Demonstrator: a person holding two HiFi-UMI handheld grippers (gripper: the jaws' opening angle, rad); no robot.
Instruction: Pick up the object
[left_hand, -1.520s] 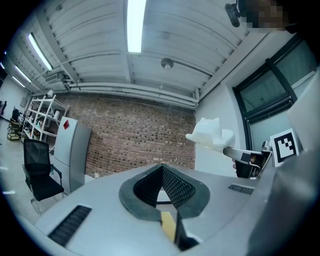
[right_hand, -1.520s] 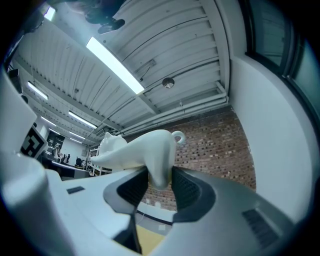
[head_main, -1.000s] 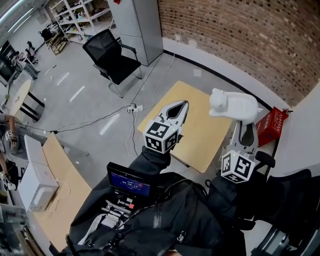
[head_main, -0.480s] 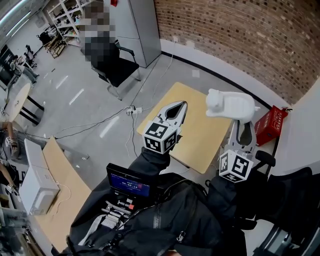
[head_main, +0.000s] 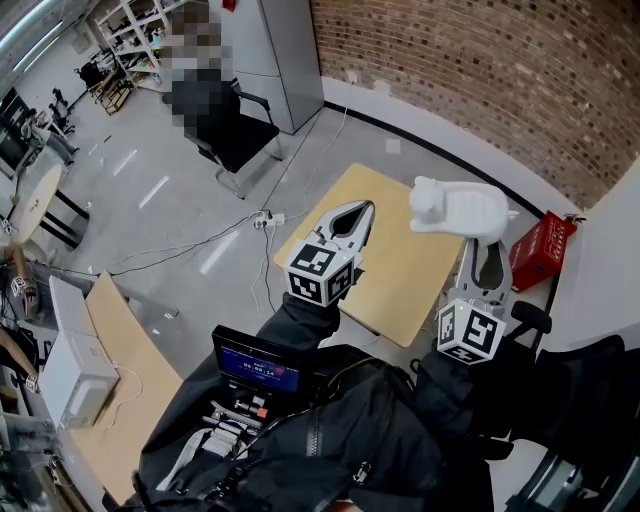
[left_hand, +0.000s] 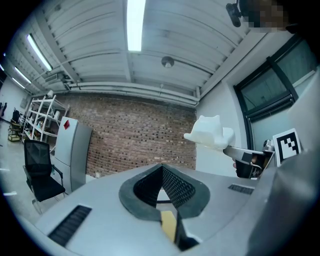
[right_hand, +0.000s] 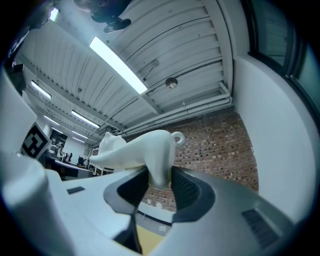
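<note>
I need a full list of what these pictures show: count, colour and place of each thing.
cat figurine: 1, white, held by the right gripper
table: 1, light wood, below both grippers
box: 1, red, right of the table
office chair: 1, black, beyond the table, left
cabinet: 1, grey, by the brick wall
left gripper: 1, grey, jaws together, empty
right gripper: 1, grey, closed on the figurine

The head camera looked steeply down from above onto the table (head_main: 400, 285), the left gripper (head_main: 366, 208) and the right gripper (head_main: 487, 243). Each gripper camera sat close behind its own jaws, tilted up at the brick wall (left_hand: 135, 135) and ceiling (left_hand: 90, 55). All three views shared the wall and the cat (right_hand: 140, 150).
</note>
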